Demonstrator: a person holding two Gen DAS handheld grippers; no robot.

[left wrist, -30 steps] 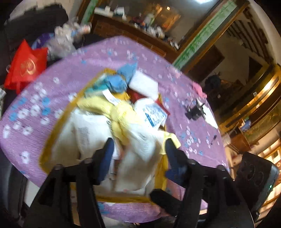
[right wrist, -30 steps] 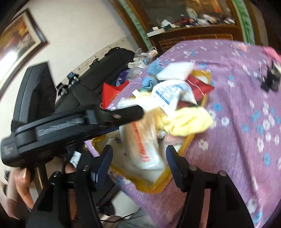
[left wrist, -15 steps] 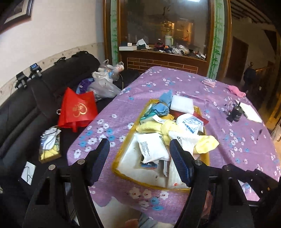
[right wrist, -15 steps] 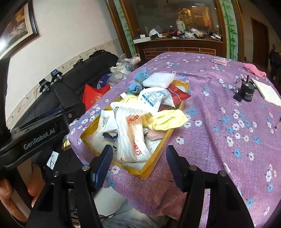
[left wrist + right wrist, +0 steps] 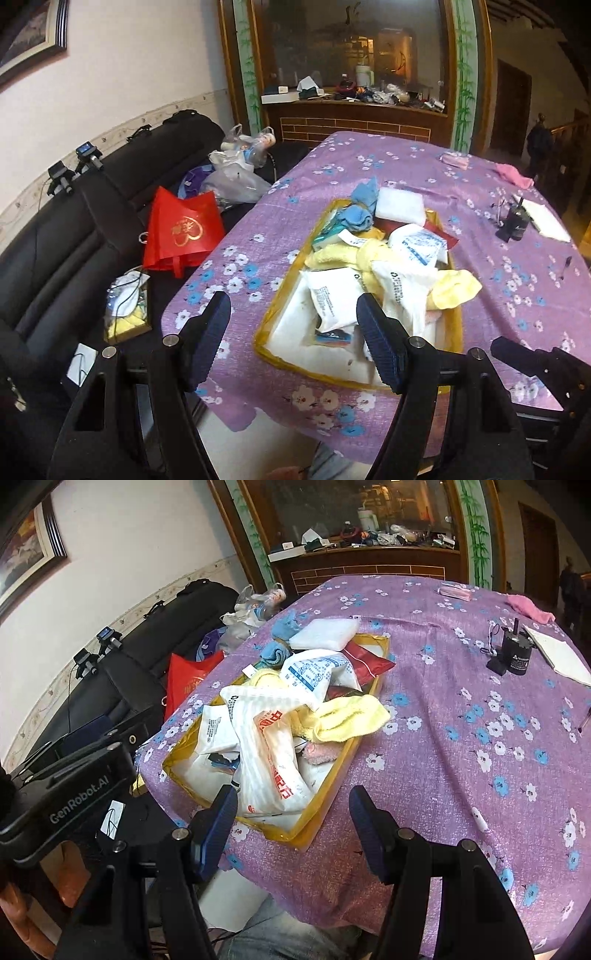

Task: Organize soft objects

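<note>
You hold two grippers, one in each hand, and both hang over the near edge of the table. Your left gripper [image 5: 293, 321] has its two fingers spread wide, with nothing between them. Your right gripper [image 5: 291, 812] also has its two fingers spread wide and holds nothing.

The soft things sit in one yellow tray [image 5: 334, 775] on the purple flower tablecloth [image 5: 461, 709], just past your fingers and toward the left side of the table. The tray is piled full. You can count two blue cloths [image 5: 275, 651] at its far left end, with one white foam pad [image 5: 325, 633] next to them, sticking out over the far rim. One yellow towel [image 5: 351, 718] hangs over the right rim. One pink fuzzy cloth [image 5: 321, 755] peeks out under it. One red packet [image 5: 365, 659] lies near the far end. There are several white plastic bags [image 5: 269, 753] with print on them, at least three.

Far right on the table you see one black round device [image 5: 515, 657], one white notebook [image 5: 557, 653] and one pink cloth [image 5: 530, 607]. One red bag [image 5: 183, 229] rests on the black sofa [image 5: 66, 236] to the left.
</note>
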